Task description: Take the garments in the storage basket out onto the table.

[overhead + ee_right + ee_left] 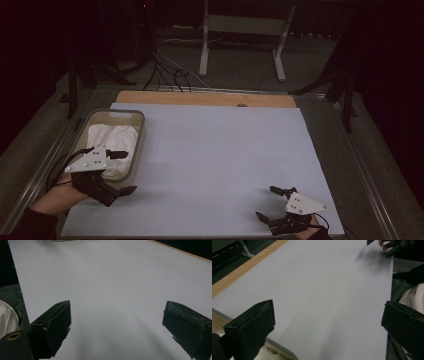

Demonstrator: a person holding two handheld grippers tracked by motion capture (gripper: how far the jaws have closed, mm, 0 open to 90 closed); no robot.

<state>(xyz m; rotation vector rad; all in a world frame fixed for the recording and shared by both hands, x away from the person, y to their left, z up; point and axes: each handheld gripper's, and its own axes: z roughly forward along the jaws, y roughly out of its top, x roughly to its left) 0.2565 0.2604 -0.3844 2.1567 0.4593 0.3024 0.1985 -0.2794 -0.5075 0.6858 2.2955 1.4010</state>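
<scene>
A grey basket (pixel 141 131) stands at the left of the table with white cloth (pixel 114 140) bunched inside. My left gripper (pixel 131 171) is open at the basket's near right corner, one jaw over the rim and the other over the pale sheet (pixel 215 150). In the left gripper view its jaws stand wide apart around bare sheet (pixel 324 290), with the basket rim (pixel 283 351) at the bottom left. My right gripper (pixel 265 202) is open near the front right of the sheet. Nothing lies between its jaws in the right gripper view, where the sheet (pixel 117 285) runs ahead.
A wooden strip (pixel 205 98) borders the sheet's far edge. Beyond the table stand a white metal frame (pixel 242 37) and loose cables (pixel 167 70) on the dark floor. The other hand (pixel 387 244) holds its gripper at the top right of the left gripper view.
</scene>
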